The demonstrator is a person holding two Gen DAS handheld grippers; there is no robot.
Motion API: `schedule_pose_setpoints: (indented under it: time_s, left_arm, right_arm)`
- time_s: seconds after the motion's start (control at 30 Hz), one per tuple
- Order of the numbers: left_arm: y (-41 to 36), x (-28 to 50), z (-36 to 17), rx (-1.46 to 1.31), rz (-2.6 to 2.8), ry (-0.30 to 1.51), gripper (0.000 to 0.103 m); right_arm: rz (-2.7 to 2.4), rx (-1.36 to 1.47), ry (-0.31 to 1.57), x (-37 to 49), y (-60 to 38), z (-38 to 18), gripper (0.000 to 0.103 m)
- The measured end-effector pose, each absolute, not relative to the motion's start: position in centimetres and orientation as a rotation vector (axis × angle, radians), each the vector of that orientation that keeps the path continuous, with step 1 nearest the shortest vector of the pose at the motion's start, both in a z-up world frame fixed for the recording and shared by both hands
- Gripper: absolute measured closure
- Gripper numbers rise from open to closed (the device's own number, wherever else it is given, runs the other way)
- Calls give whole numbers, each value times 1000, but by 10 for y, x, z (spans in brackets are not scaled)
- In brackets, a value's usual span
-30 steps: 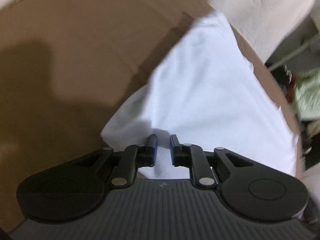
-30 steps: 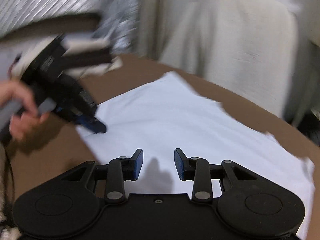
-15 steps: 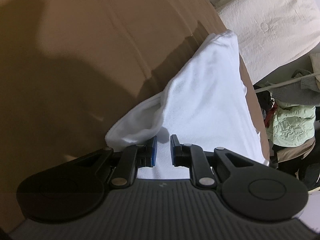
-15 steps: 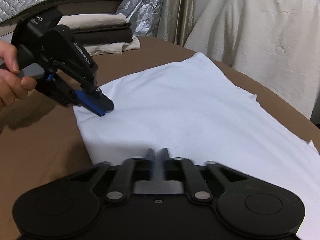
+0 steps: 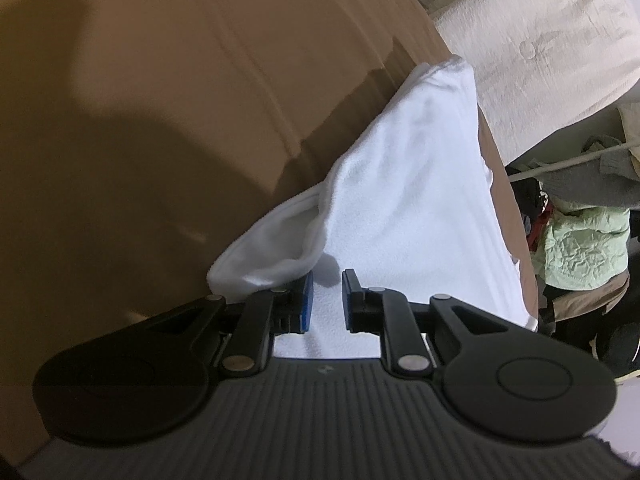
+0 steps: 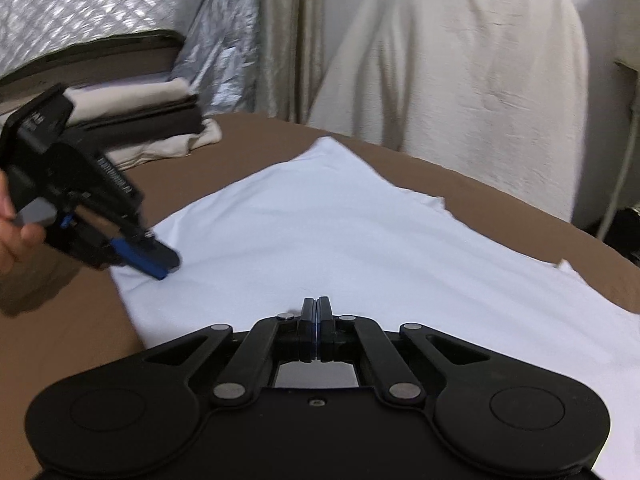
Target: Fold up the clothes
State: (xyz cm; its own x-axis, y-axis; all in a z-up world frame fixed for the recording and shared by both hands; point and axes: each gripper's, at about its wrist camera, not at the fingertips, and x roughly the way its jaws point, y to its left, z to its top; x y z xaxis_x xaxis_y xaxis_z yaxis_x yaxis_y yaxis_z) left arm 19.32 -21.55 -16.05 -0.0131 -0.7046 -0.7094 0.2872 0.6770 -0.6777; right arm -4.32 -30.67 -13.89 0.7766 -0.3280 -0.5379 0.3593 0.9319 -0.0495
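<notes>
1. White garment [image 6: 360, 248] lay flat on the brown counter [image 6: 60, 340], near-left edge lifted.
2. Your left gripper [image 5: 326, 300] gripped that edge; your right gripper [image 6: 317, 320] was clenched on the near hem.
3. Cream-draped chair [image 6: 460, 80] stood behind.

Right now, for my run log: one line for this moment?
white garment: flat on brown surface | left hand-held gripper: at its edge | right hand-held gripper: shut on near edge

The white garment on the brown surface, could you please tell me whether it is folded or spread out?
Mostly spread: the white garment lies flat across the brown surface. Only the edge by the left gripper is lifted, showing a second layer beneath.
</notes>
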Motion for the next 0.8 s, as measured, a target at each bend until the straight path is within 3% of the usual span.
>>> schedule_pose_setpoints:
  time_s: [0.27,0.43,0.53,0.8]
  left_arm:
    - [-212,188,-156,-357,-840,1347,86]
    - [-218,182,-150,-338,-879,1309,64]
    - [-222,176,-145,-294,-891,1279,62]
    - [-249,140,-113,-44,-868,1039,61]
  right_arm:
    - [-411,250,495,-76,-361,-95,103]
    - [-439,299,500,-116,-427,-50,103]
    - [-483,318,542,-148,-468,-38,103]
    - [-779,489,447,-255,-589,-92,103]
